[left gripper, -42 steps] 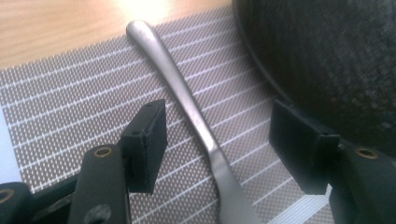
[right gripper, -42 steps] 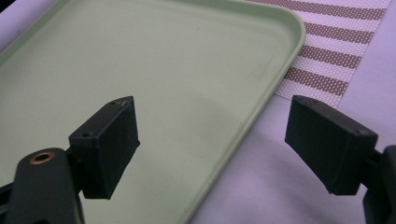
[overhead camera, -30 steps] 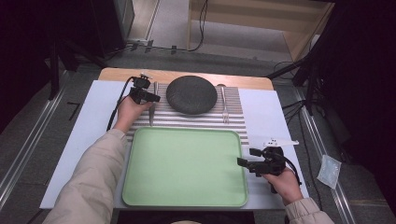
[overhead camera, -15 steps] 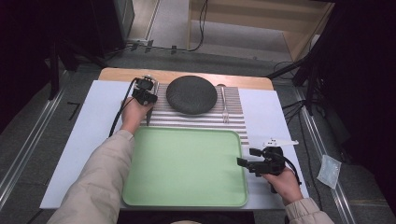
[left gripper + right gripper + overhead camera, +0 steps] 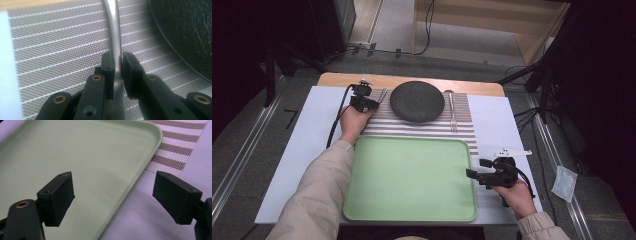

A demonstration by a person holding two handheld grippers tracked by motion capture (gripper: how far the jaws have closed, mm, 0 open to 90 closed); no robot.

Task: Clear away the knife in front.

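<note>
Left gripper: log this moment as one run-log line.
left gripper shut on utensil handle | beside dark plate on striped mat | right gripper open at green tray edge

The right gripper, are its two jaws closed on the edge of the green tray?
No, the right gripper has its jaws wide apart, holding nothing, with the rim of the green tray lying below the gap between them.

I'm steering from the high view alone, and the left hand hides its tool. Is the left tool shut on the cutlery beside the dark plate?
Observer: Yes. In the left gripper view, the left tool is shut on the silver cutlery handle, with one pad on each side.
Operator: And the right tool?
Observer: The right tool is open. The rim of the green tray runs between its jaws.
</note>
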